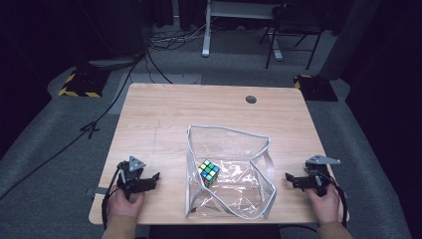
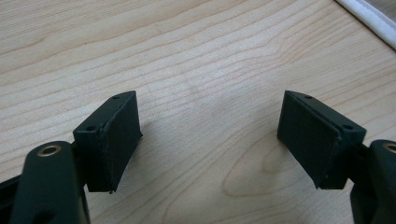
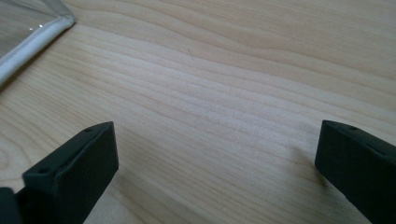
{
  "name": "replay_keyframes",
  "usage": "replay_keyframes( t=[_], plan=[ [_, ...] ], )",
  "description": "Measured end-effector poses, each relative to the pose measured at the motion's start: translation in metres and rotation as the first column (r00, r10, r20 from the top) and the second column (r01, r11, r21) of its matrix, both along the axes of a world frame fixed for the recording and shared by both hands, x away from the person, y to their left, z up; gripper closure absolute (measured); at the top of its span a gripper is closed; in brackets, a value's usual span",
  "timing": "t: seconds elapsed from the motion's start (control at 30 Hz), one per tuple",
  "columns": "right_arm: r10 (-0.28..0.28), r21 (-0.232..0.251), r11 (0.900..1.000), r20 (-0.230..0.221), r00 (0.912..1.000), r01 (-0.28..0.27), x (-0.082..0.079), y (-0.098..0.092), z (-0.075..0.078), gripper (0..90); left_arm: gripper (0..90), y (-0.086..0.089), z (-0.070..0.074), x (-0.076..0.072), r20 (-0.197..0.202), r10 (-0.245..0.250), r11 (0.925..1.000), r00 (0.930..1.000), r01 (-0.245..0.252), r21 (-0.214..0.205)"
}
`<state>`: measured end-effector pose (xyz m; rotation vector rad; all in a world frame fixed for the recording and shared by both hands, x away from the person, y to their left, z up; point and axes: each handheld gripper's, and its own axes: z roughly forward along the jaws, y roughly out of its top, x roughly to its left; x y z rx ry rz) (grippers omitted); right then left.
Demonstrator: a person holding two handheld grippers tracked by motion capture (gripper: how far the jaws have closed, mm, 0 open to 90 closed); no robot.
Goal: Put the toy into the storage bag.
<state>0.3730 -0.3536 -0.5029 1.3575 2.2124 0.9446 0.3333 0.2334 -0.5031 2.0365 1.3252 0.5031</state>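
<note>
The bag (image 1: 230,172) with the cube (image 1: 209,172) lies between the left gripper (image 1: 155,178) and right gripper (image 1: 288,178), both wide open, about equally near.

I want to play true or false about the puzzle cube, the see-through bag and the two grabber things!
1. The puzzle cube sits inside the clear bag. True.
2. The left gripper is squeezing the cube. False: its jaws are open with nothing between them, and it rests on the table to the left of the bag.
3. The right gripper is open. True.
4. The bag is red and solid. False: it is see-through with a pale grey edging.
5. Both grippers are inside the bag. False: one sits on each side of it, apart from it.
</note>
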Motion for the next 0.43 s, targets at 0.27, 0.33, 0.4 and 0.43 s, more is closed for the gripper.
replay_keyframes(
  t=[0.27,0.33,0.4,0.43],
  plan=[
    [0.004,-0.032,0.9995,0.021,0.9998,-0.004,0.0014,0.0017,-0.0018,0.0,21.6,0.0001,0.0001,0.0,-0.001,-0.001,1.0,1.0,0.001,0.001],
    [0.004,-0.031,0.9995,0.021,0.9998,-0.004,0.0014,0.0018,-0.0018,0.0,21.6,0.0002,0.0001,0.0,0.001,-0.001,1.0,1.0,0.001,0.003],
    [0.004,-0.031,0.9995,0.021,0.9998,-0.004,0.0014,0.0017,-0.0018,0.0,21.6,-0.0001,0.0,-0.0002,-0.002,0.0,1.0,1.0,0.0,-0.001],
    [0.004,-0.031,0.9995,0.021,0.9998,-0.004,0.0013,0.0017,-0.0019,0.0,21.5,0.0,0.0,-0.0002,-0.002,0.001,1.0,1.0,-0.001,0.001]
  ],
)
